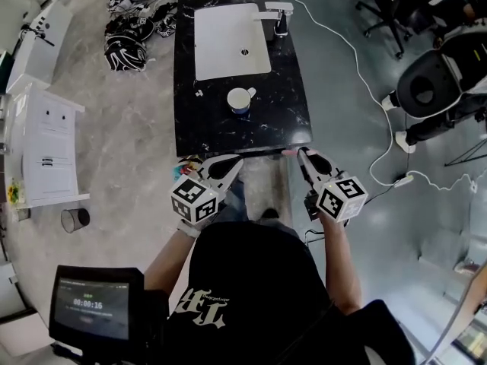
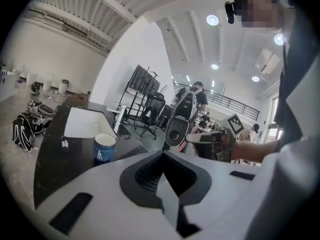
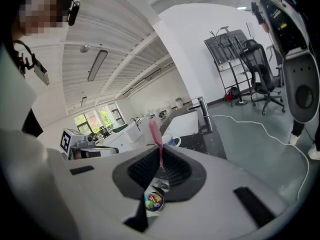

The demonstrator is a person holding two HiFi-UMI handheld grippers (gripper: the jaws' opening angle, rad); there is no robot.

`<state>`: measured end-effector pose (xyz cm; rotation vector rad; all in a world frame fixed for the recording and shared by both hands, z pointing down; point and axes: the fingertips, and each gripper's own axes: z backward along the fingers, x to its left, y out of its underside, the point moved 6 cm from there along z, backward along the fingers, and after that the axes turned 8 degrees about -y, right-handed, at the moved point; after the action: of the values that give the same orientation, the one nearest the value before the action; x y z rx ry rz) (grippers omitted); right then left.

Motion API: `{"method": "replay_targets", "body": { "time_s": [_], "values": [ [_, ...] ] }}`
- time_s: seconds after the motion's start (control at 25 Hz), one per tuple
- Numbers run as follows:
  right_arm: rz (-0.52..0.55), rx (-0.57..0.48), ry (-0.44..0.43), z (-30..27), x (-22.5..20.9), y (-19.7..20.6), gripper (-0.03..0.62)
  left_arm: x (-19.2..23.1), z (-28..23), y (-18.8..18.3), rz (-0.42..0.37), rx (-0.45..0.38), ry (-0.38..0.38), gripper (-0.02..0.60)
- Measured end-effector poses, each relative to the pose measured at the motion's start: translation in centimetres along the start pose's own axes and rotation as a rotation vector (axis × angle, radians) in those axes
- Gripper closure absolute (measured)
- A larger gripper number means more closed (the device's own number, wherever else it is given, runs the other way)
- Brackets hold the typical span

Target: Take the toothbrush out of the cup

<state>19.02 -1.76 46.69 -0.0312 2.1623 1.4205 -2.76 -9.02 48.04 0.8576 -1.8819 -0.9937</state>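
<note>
Nearest the person, well short of the cup (image 1: pixel 241 99), the right hand-held gripper (image 3: pixel 160 164) was clamped on a pink toothbrush (image 3: pixel 156 136), whose end stuck out past the jaws. Beside it, also on the cup's near side, the left hand-held gripper (image 2: pixel 162 176) had its jaws together, empty. The white-and-blue cup stood on the black desk (image 1: pixel 289 90), with a white basin (image 1: pixel 228 40) just beyond it.
</note>
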Motion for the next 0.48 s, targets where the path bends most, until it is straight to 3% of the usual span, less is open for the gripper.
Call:
{"method": "replay_targets", "body": {
  "time_s": [0.2,0.48],
  "values": [
    [-0.001,0.027,-0.048,5.2,1.1,4.2,0.588,-7.2,1.2,4.3,-0.005,0.02,0.009,0.577],
    [0.012,0.044,-0.089,11.3,3.2,8.5,0.588,-13.8,4.1,9.8,0.013,0.03,-0.025,0.577]
  ]
}}
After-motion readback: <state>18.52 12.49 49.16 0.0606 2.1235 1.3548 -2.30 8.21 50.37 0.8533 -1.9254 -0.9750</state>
